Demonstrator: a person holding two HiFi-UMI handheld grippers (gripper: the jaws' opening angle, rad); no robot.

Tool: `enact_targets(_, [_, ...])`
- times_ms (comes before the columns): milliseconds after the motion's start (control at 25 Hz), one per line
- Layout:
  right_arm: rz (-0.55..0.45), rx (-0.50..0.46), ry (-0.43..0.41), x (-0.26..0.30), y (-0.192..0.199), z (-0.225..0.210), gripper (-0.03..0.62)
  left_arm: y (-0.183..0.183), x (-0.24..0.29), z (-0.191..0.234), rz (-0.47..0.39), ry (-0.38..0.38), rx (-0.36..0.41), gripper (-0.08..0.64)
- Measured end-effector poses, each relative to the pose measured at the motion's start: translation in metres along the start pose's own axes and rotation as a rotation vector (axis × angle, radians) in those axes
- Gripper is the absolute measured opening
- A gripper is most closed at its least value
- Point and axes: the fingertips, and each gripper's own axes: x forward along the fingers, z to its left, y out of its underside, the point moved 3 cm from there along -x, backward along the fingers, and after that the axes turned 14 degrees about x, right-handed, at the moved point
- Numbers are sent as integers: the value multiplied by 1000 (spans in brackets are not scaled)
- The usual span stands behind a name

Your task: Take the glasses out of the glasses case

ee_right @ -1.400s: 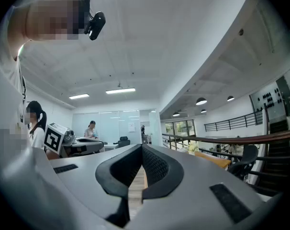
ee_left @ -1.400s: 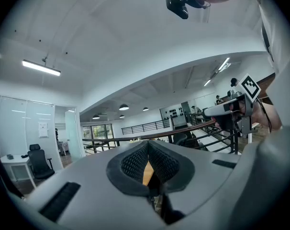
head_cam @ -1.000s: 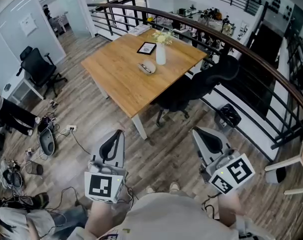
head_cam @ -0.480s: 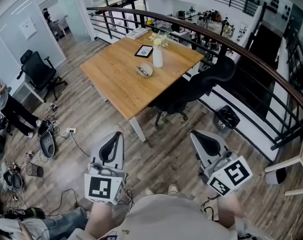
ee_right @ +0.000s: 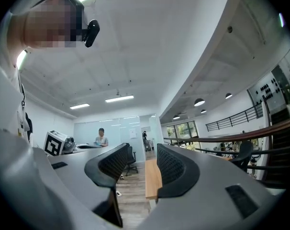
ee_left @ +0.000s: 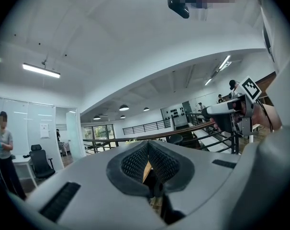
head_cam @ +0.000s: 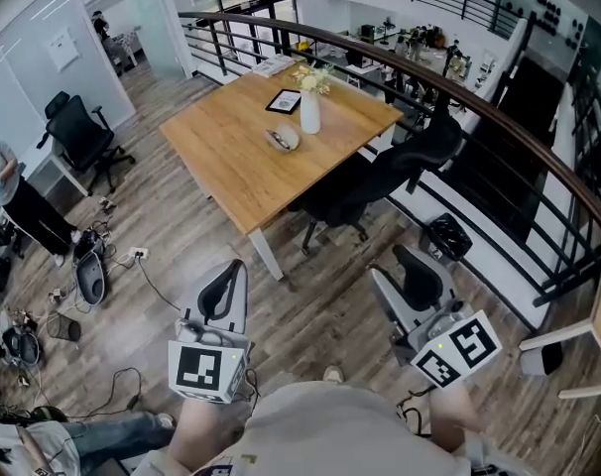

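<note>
Far ahead in the head view, a beige glasses case (head_cam: 284, 138) lies on the wooden table (head_cam: 236, 162), next to a white vase (head_cam: 309, 112) with flowers. Both grippers are held level close to my body, well short of the table. The left gripper (head_cam: 224, 284) is shut and empty; in the left gripper view its pads (ee_left: 135, 163) meet at the tip. The right gripper (head_cam: 405, 282) has its jaws opening, and the right gripper view shows a clear gap between the pads (ee_right: 172, 166) with nothing in it.
A black office chair (head_cam: 365, 181) stands at the table's near right corner, with a dark railing (head_cam: 499, 127) curving behind it. A tablet (head_cam: 284, 101) lies on the table. Cables and bags (head_cam: 87, 276) litter the floor at left, where a person (head_cam: 3, 181) stands.
The right gripper's jaws have come apart; they were together before. Both grippers and my view have shifted a little toward the table. The person at left has walked further in.
</note>
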Motion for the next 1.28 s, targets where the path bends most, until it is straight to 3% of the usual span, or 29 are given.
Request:
enact_targets(360, [19,-7,2,-18,1,-28,215,-1,12,-26,26,1,17,17])
enact_targets(680, [43,-44,18,3,8,-54,209,9,40,-25,34,-13,15,17])
enact_targets(920, [65,-38,15,40,23,-79,207,34,72,-16,47,-3,-1,17])
enact_targets(1280, [105,-38,24,133,27,-116,206,75,141,38,69,-7,-6,17])
